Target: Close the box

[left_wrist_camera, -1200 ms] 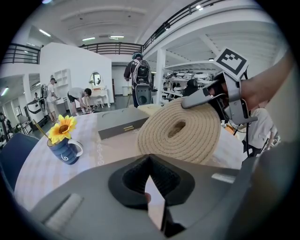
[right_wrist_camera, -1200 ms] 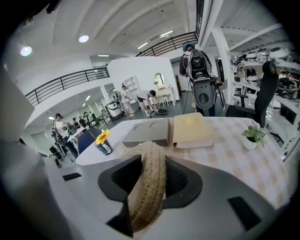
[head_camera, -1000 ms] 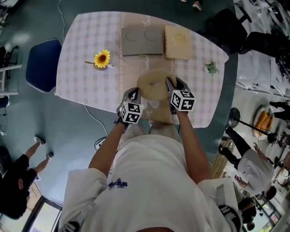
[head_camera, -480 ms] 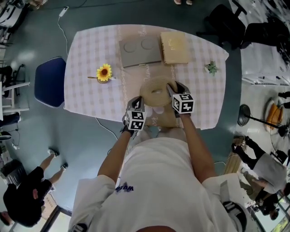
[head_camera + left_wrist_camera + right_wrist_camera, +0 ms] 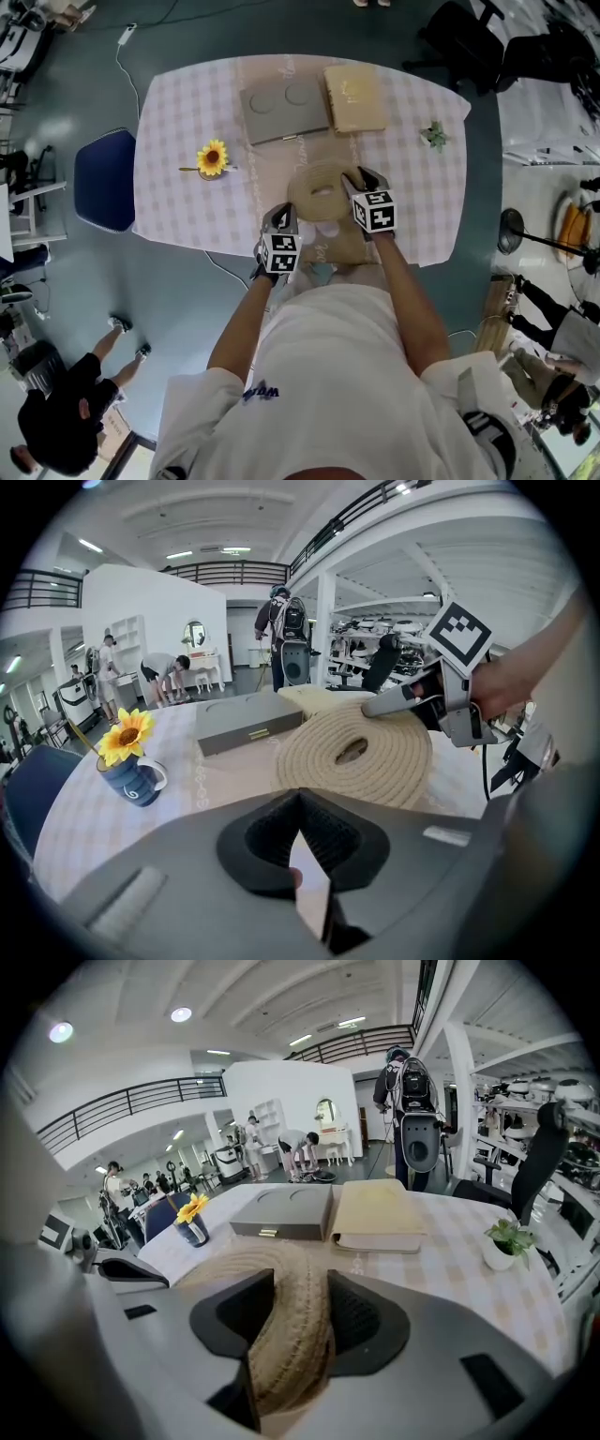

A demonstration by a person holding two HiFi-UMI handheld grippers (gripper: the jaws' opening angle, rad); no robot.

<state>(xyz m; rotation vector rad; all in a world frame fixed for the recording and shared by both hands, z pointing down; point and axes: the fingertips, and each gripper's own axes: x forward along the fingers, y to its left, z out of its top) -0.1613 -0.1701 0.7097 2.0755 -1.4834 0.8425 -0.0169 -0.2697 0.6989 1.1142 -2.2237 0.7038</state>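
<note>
- Your right gripper has just been opening, slack round the mat, now lowered at the near edge of the table;
- your left gripper sits pinched together, empty; the box comes next.

In the head view the person's white shirt and forearms hide the 6 o'clock edge of the pink-checked tablecloth. The right gripper, jaws just now opening with the coiled beige rope mat between them, covers that coil's 3 o'clock rim. The small green potted plant is too tiny to detail. The left gripper view cuts the dark blue chair at 9 o'clock.
</note>
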